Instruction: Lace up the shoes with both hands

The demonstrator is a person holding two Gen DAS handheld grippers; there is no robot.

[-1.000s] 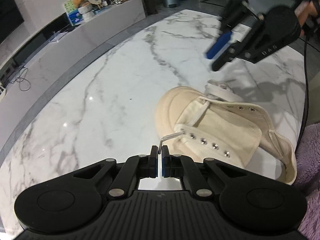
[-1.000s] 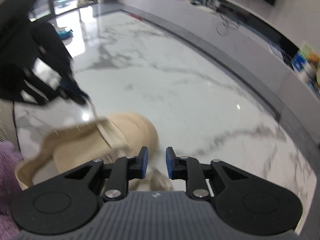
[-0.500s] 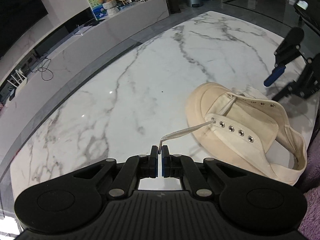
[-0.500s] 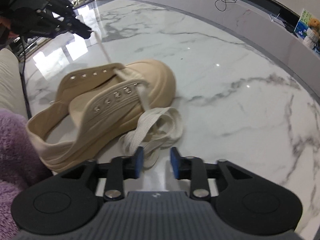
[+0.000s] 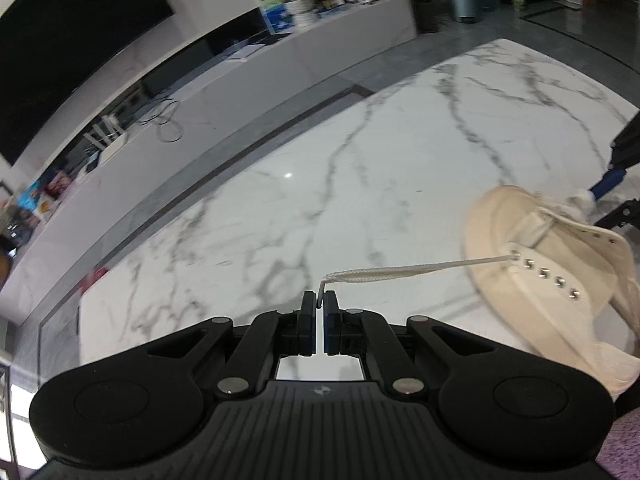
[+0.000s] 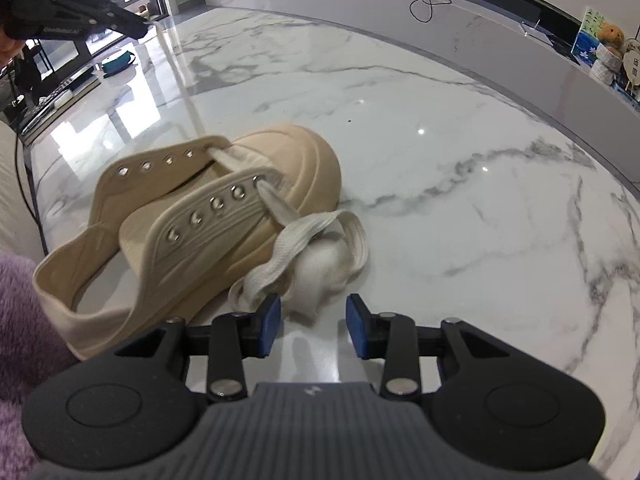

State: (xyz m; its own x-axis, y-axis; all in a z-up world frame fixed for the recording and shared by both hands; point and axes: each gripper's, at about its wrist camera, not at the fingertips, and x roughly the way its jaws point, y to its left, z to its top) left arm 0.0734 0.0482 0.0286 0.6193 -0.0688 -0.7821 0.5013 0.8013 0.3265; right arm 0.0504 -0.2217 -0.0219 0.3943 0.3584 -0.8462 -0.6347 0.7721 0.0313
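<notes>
A cream canvas shoe (image 5: 532, 280) (image 6: 240, 184) lies on the white marble table (image 5: 300, 208). My left gripper (image 5: 320, 304) is shut on the tip of the white lace (image 5: 384, 275), which runs taut to the shoe's front eyelet. In the right wrist view the left gripper (image 6: 140, 30) is far from the shoe at the upper left, with the lace (image 6: 188, 96) stretched to it. My right gripper (image 6: 313, 324) is open and empty, just short of a loose pile of the other lace end (image 6: 316, 248) beside the toe.
A long white counter (image 5: 240, 80) with cables, boxes and toys runs behind the table. A purple fuzzy fabric (image 6: 24, 320) lies by the shoe's heel. The table edge (image 6: 600, 160) curves at the right.
My left gripper has pulled back from the shoe, drawing the lace out longer and taut. My right gripper has opened wider and come down close to the loose lace pile.
</notes>
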